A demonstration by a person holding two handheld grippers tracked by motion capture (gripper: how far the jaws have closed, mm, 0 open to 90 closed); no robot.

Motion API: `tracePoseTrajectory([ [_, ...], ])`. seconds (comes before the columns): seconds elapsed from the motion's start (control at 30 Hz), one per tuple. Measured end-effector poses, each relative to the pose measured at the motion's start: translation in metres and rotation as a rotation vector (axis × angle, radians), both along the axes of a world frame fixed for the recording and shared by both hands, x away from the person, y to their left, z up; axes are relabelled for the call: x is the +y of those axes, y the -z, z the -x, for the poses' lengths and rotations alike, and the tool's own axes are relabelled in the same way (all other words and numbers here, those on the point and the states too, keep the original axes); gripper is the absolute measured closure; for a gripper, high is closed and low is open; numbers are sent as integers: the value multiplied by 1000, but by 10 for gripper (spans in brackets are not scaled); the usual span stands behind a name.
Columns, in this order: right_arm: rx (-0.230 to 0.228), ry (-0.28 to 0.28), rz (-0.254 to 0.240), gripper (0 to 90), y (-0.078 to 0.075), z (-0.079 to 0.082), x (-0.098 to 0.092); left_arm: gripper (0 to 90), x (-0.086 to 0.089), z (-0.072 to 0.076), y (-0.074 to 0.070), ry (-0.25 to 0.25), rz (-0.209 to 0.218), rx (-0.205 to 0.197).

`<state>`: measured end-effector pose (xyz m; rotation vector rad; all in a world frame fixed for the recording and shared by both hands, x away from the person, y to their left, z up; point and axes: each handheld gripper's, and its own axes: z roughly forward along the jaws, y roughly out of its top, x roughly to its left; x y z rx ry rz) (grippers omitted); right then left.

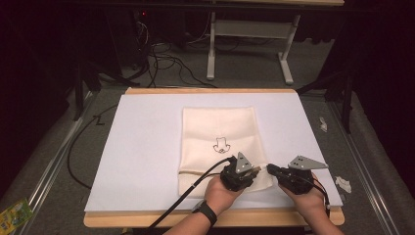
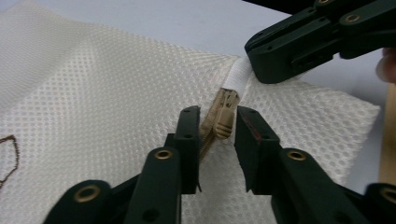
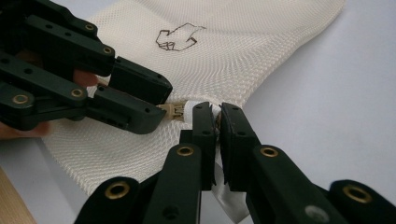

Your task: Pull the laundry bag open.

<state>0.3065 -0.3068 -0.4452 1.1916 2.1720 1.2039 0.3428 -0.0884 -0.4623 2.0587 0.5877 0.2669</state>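
White table [image 1: 147,147] under mesh bag [image 1: 215,127]. Right gripper [image 3: 217,112] clamped on white end tab [image 2: 236,74]; left gripper [image 2: 217,123] narrowed around zipper pull [image 2: 224,122], not yet pinching. Risked slipping off.

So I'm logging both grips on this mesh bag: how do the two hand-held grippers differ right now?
The right hand-held gripper is shut on the white tab at the zipper's end; the left hand-held gripper has its jaws either side of the tan zipper pull, with gaps showing. The right one sits at the mesh bag's edge, the left one over the bag itself. Both are black and work the same zipper.
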Motion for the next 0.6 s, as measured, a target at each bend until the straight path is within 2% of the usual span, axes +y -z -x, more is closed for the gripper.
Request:
tracePoseTrajectory([
  [0.17, -2, 3, 1, 870, 0, 0, 0, 792, -2, 2, 2, -9, -11, -11],
  [0.2, 1, 5, 3, 870, 0, -1, 0, 854, -2, 3, 2, 6, -4, -8],
  [0.4, -1, 5, 1, 870, 0, -1, 0, 873, -5, 6, 1, 21, -19, -16],
  [0.6, -1, 9, -2, 870, 0, -1, -1, 869, -4, 5, 0, 20, -9, -8],
])
